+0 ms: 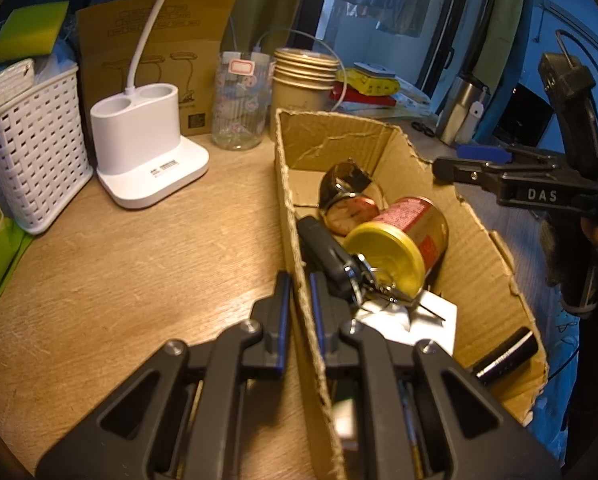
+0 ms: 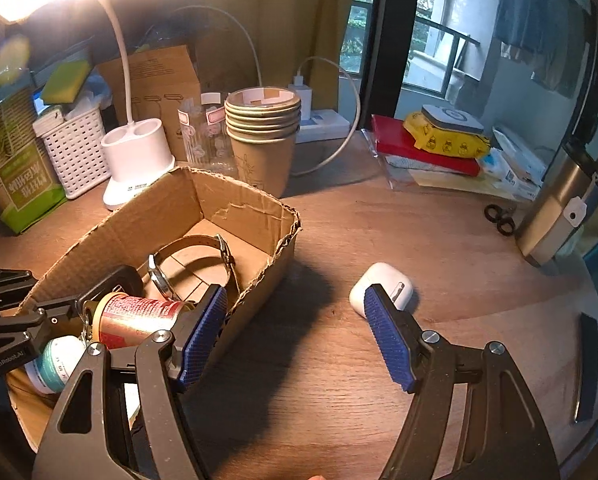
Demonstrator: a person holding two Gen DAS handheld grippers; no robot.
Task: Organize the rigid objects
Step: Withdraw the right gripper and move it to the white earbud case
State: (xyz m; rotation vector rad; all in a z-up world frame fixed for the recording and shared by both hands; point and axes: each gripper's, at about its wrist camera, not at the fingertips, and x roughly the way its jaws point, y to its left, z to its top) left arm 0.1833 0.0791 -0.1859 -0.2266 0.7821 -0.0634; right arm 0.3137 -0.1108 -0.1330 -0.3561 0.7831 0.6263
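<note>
**On the Wooden Desk: Box Braced, Earbud Case Pending**

Left of the cardboard box [image 2: 203, 216], near its far corner, stand a white lamp base [image 2: 137, 160], a glass jar [image 2: 203, 136] and a stack of paper cups [image 2: 263, 136]. These are not in play.

At the box's left wall, the left gripper [image 1: 299, 312] is clamped shut on the cardboard edge, one finger outside and one inside. Judged purpose: to brace the light box against sliding while items are dropped in.

Inside the box lie a wristwatch [image 2: 195, 260], a red can [image 2: 139, 316] with a yellow lid, a car key with ring [image 1: 331, 256] and a dark cylinder [image 1: 507, 356]. These appear already sorted.

Right of the box, the right gripper [image 2: 295, 332] hovers over bare desk, jaws standing wide and holding nothing. A white earbud case [image 2: 383, 288] rests on the desk just beyond its right finger, apart from the box. This is judged the next item to collect.

View differences:
- The left wrist view shows the clamp on the wall, the key and the cylinder; the earbud case is out of its field.
- The right wrist view shows the earbud case and a teal-capped container [image 2: 55, 364] at the box's near end.
</note>
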